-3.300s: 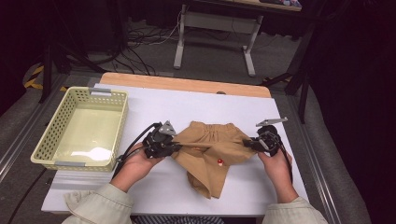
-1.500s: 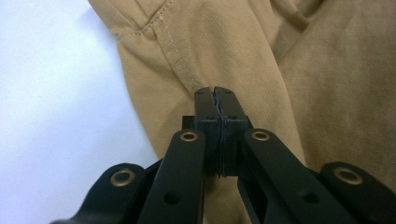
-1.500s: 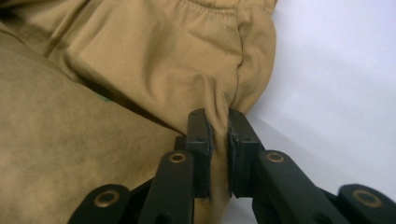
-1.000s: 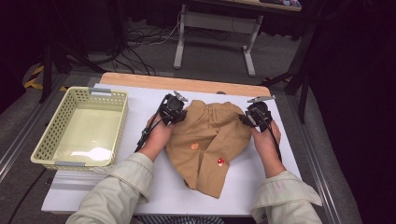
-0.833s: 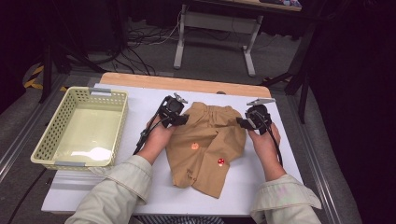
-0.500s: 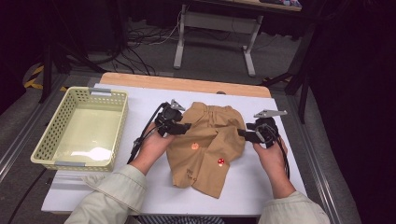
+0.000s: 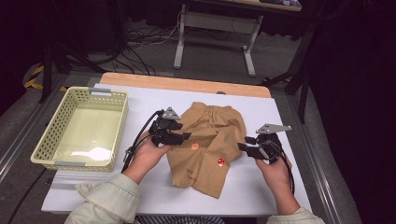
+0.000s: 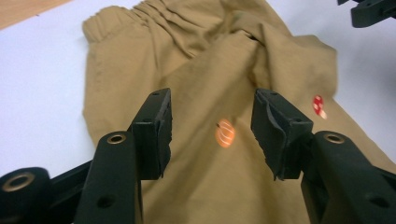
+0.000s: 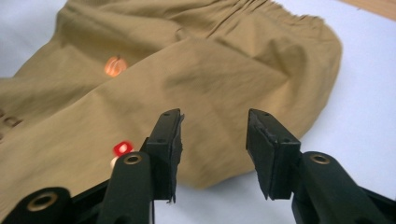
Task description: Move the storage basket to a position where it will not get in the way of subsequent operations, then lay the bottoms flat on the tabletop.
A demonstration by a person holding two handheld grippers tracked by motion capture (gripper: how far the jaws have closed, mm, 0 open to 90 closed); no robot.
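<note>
Off to the left: one yellow basket (image 7: 114,100) on the white table (image 7: 280,116), with what looks like one pale spoon (image 7: 95,153) inside. Mid-table: one pair of tan shorts (image 7: 210,144), lying crumpled, with one orange pumpkin patch (image 8: 224,133) and one red mushroom patch (image 8: 318,105). Two grippers: left gripper (image 7: 180,136) over the shorts' left side, jaws just opening, partly apart, nothing between them; right gripper (image 7: 244,143) just beside the shorts' right edge, jaws just closing, partly apart, holding nothing.
</note>
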